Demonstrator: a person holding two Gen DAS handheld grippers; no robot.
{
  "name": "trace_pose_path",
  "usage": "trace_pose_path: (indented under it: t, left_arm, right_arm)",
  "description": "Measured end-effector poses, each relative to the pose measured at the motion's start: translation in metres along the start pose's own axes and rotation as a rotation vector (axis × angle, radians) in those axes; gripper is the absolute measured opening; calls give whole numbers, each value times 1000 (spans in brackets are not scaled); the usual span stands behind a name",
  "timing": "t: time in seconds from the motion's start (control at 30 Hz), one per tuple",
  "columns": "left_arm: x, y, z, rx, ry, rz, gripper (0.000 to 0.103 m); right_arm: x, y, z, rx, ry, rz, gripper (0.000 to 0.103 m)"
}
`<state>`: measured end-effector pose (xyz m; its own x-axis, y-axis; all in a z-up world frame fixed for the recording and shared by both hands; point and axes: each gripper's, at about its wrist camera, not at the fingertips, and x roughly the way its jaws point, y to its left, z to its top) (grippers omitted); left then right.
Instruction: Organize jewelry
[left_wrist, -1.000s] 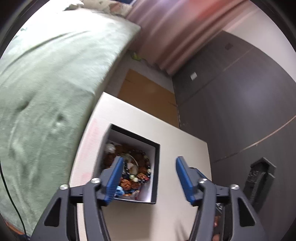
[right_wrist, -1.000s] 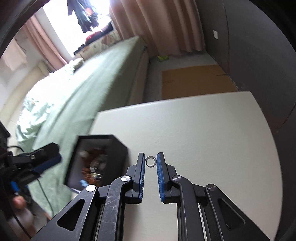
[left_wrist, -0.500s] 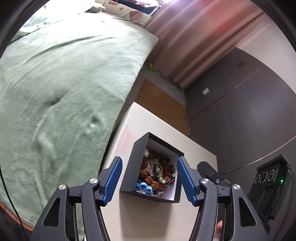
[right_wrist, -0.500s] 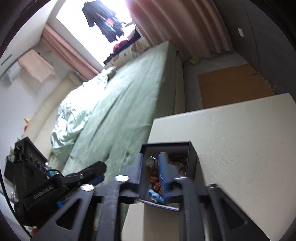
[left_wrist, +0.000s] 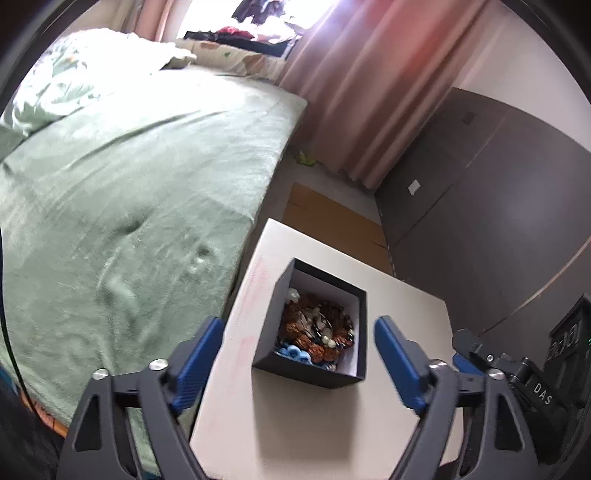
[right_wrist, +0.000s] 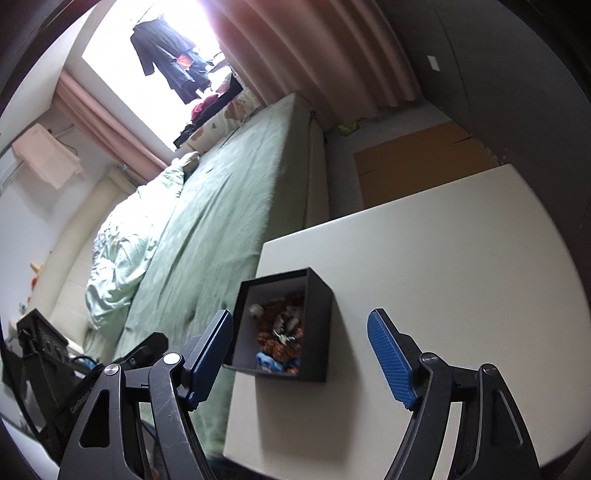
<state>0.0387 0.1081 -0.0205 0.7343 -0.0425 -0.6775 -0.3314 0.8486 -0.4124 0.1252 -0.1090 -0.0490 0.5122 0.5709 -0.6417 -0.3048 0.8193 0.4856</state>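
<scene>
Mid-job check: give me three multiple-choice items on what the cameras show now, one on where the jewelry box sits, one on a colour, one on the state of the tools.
1. The black jewelry box sits on the white table:
A. near the edge beside the bed
B. at the far corner by the wall
C. on the floor

2. The tool pads are:
A. red
B. blue
C. green

3. The left tool and right tool are:
A. both shut
B. one holding a ring
C. both open, empty

Answers: 1 A, the box borders the green bed side. 2 B, the pads show blue. 3 C, wide gaps, nothing held.

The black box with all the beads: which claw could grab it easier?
Probably the left claw: it is open with the black box centred between its blue fingers. The right claw, also open, sees it off-centre.
</scene>
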Motion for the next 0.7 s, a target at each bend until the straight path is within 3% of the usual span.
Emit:
trace_pose_path:
  t: [0.1, 0.17, 0.4, 0.47, 0.7]
  left_arm:
    - [-7, -14, -6, 35, 3, 16, 90]
    - [-13, -27, -10, 85, -15, 18, 94]
    - [-26, -55, -25, 199, -72, 31, 96]
    - [-28, -61, -29, 224, -80, 37, 103]
    - [-48, -75, -39, 278, -166, 55, 103]
  right_arm:
    - [-16, 4, -3, -52, -5, -40, 81]
    - [-27, 3, -4, -62, -17, -63, 89]
    - [-54, -15, -13, -41, -49, -167, 96]
    - [-61, -18, -16, -42, -48, -196, 103]
    - [-86, -26, -35, -28, -59, -271, 103]
